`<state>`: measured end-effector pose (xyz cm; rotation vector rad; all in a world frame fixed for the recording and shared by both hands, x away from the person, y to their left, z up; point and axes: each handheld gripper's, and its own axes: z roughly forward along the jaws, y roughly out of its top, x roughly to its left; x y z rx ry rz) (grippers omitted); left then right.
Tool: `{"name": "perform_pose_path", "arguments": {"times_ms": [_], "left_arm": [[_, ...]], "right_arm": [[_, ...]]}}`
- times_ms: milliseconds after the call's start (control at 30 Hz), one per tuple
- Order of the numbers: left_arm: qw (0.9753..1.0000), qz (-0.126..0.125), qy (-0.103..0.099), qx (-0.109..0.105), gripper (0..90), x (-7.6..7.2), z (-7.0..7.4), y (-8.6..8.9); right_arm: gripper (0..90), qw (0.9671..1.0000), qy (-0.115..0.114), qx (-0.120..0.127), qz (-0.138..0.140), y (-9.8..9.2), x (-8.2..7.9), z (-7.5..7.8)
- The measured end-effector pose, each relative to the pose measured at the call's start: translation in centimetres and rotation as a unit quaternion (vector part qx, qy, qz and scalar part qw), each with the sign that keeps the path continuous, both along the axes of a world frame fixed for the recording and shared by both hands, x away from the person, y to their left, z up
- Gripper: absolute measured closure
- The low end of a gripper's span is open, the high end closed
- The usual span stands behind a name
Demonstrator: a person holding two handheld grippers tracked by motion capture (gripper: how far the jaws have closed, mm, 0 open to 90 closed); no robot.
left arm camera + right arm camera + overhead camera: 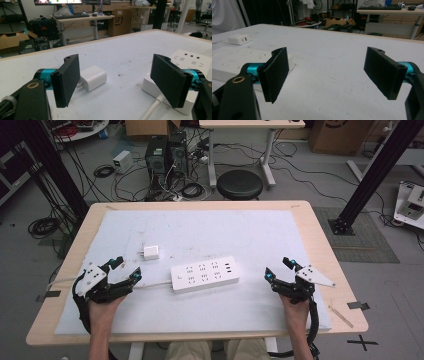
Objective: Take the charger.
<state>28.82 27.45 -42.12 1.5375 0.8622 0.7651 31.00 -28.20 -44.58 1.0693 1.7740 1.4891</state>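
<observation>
A white power strip (205, 274) lies in the middle of the white mat, its cord running left toward my left gripper (126, 269). A small white charger block (151, 252) sits just behind the strip's left end. My left gripper is open and empty; in the left gripper view the charger block (93, 77) lies ahead between the jaws and the power strip (185, 62) is at the right. My right gripper (279, 268) stands open and empty to the right of the strip. The right gripper view has the power strip (237, 61) at the left and the charger block (239, 39) beyond it.
The white mat (250, 230) covers most of the wooden table (320, 235). Behind the table stand a black stool (240, 184), computer towers (165, 155) and tangled cables on the floor. Black frame posts (375, 170) rise at both sides.
</observation>
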Motion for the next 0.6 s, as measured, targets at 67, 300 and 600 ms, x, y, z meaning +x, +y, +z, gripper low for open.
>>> {"name": "perform_pose_path", "arguments": {"times_ms": [67,300,600], "left_arm": [[0.9999,-0.005,0.003,0.012,23.8,0.1,0.5,-0.1],[0.9994,-0.011,0.008,0.03,23.7,0.8,2.0,-0.1],[0.9935,-0.06,0.06,0.075,23.9,3.0,3.6,0.0]], "right_arm": [[20.8,1.0,-0.001,0.0,0.002,0.0,0.0,0.0],[20.8,0.9999,-0.009,0.013,-0.001,-0.2,-0.1,0.1],[20.6,0.9998,-0.013,0.015,0.001,-0.2,0.0,0.1]]}}
